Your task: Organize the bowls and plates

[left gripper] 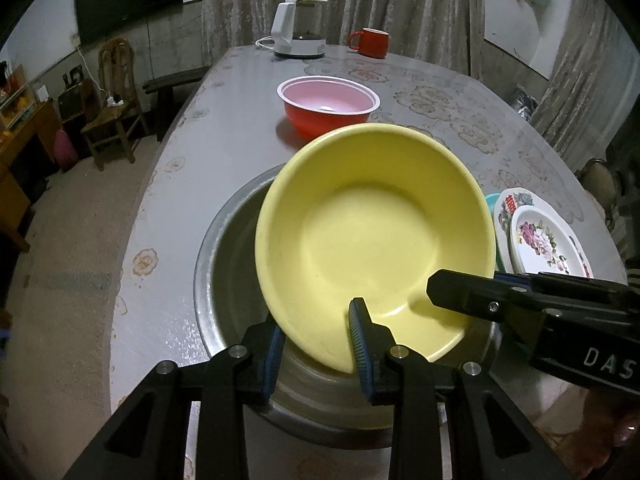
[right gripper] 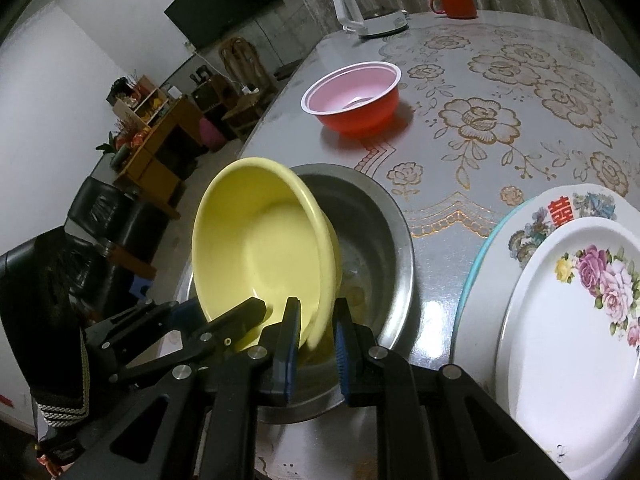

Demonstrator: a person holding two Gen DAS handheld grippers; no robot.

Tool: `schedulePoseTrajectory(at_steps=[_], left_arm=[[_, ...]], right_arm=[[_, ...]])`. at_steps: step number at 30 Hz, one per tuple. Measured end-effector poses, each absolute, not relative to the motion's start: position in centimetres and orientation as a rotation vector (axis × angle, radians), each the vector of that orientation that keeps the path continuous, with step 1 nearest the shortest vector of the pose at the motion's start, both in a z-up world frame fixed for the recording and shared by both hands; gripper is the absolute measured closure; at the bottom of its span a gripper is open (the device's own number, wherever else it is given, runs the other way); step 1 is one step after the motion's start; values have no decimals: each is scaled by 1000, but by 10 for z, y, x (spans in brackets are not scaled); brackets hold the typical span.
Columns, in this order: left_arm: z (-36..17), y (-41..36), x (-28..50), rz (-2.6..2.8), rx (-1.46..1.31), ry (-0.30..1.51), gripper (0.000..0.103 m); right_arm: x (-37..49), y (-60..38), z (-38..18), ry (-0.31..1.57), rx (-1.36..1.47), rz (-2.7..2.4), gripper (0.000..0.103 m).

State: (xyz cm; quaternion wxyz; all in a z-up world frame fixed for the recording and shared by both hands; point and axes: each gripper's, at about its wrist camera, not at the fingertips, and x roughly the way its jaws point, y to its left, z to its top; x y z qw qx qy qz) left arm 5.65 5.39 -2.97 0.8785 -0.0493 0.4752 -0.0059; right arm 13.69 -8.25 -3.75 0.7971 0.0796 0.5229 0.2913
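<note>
A round yellow plastic bowl [left gripper: 372,236] sat tilted in the centre of the left wrist frame, held over a wide stainless-steel basin [left gripper: 224,264] on the grey table with its gold floral cloth [left gripper: 168,208]. The left gripper [left gripper: 318,344], at the bottom of that frame, was clenched on the bowl's near rim, one blue pad inside the wall and one outside. The right gripper [right gripper: 316,344], at lower centre of the right wrist frame, gripped the rim the same way beside it.

Toward the upper middle stood a red plastic bowl with a pink inside [left gripper: 328,106]. Farther back were a white electric kettle [left gripper: 294,30] and a red mug [left gripper: 370,42]. At the right edge lay a white plate with purple flowers [right gripper: 576,340], stacked on another patterned plate [right gripper: 560,208].
</note>
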Motion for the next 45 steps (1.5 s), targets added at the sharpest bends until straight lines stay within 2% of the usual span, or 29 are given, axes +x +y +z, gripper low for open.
schedulePoseTrajectory(at_steps=[6, 12, 18, 23, 35, 37, 45], left_arm=[[-30, 55, 57, -15, -105, 996, 70], [-29, 55, 59, -22, -106, 1002, 67], [-30, 55, 61, -20, -99, 1000, 64], [-31, 55, 62, -18, -91, 1000, 57], [-30, 55, 64, -18, -88, 1006, 55], [-31, 55, 65, -18, -84, 1007, 55], [-31, 55, 66, -18, -85, 1008, 54]], right_arm=[[139, -79, -38, 1143, 168, 613, 81], [138, -71, -33, 1152, 124, 581, 73], [140, -73, -32, 1162, 136, 565, 72], [140, -73, -30, 1158, 136, 553, 72], [142, -77, -24, 1145, 157, 545, 71], [142, -79, -20, 1131, 160, 532, 67], [142, -81, -17, 1119, 157, 533, 65]])
